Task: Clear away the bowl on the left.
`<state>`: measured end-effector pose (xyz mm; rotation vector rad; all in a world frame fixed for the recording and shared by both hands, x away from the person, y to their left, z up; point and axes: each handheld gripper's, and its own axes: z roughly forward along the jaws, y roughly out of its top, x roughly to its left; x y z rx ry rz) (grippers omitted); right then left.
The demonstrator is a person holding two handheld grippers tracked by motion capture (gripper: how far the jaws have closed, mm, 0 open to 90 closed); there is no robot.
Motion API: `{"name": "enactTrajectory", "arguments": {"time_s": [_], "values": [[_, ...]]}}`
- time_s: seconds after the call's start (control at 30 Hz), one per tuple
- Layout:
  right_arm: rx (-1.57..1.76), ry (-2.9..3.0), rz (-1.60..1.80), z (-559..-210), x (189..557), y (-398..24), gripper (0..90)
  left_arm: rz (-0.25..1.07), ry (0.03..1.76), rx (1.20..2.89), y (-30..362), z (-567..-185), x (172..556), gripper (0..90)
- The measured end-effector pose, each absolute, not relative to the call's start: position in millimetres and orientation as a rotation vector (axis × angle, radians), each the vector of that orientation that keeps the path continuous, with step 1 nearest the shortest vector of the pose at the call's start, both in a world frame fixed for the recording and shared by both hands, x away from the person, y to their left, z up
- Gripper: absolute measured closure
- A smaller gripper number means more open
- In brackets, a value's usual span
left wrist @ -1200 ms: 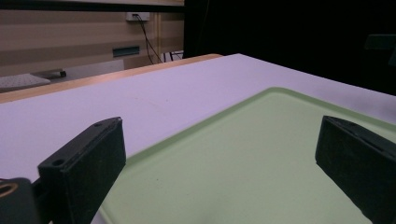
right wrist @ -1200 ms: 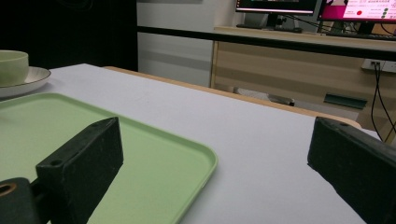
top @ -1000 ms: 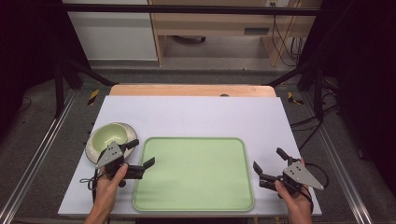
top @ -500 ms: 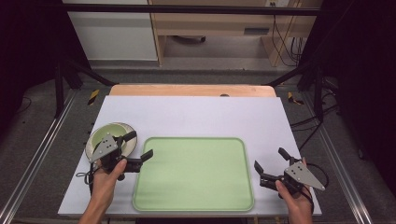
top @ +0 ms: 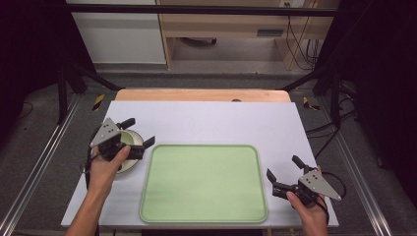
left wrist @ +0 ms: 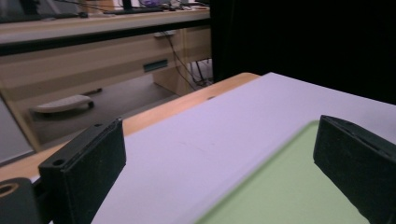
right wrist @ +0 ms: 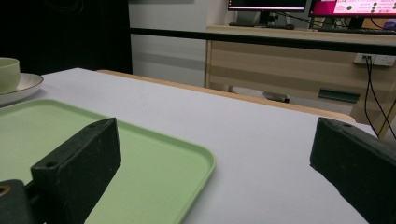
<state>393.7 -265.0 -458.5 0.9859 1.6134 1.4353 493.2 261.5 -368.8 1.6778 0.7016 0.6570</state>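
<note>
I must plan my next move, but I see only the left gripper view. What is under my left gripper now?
Observer: In the high view, the left gripper is over a saucer left of the green tray.
Operator: Is something on the saucer?
Observer: Yes, the right gripper view shows a pale cup on it.
Operator: And the right gripper?
Observer: The right gripper is open, beside the tray's right edge.

wooden desk (top: 236, 22), grey floor (top: 44, 147), dark curtains (top: 29, 49)
</note>
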Motion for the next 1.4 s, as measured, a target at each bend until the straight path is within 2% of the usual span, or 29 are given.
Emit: {"name": "enactTrajectory", "arguments": {"time_s": [0.17, 0.8, 1.0, 1.3, 1.4], "values": [[0.981, 1.621, 1.432, -459, 393, -267, 2.2, 0.711, 0.755, 1.69, 273, -364, 505, 2.6], [0.99, 1.63, 1.415, -459, 395, -265, 2.4, 0.846, 1.016, 1.731, 347, -390, 513, 4.7], [0.989, 1.625, 1.412, -458, 395, -266, 2.5, 0.844, 1.091, 1.775, 363, -404, 516, 6.2], [1.008, 1.615, 1.412, -458, 395, -267, 2.9, 0.802, 1.156, 1.709, 383, -414, 513, 6.5], [1.004, 1.616, 1.408, -458, 394, -267, 2.9, 0.748, 1.189, 1.686, 388, -419, 513, 8.1]]}}
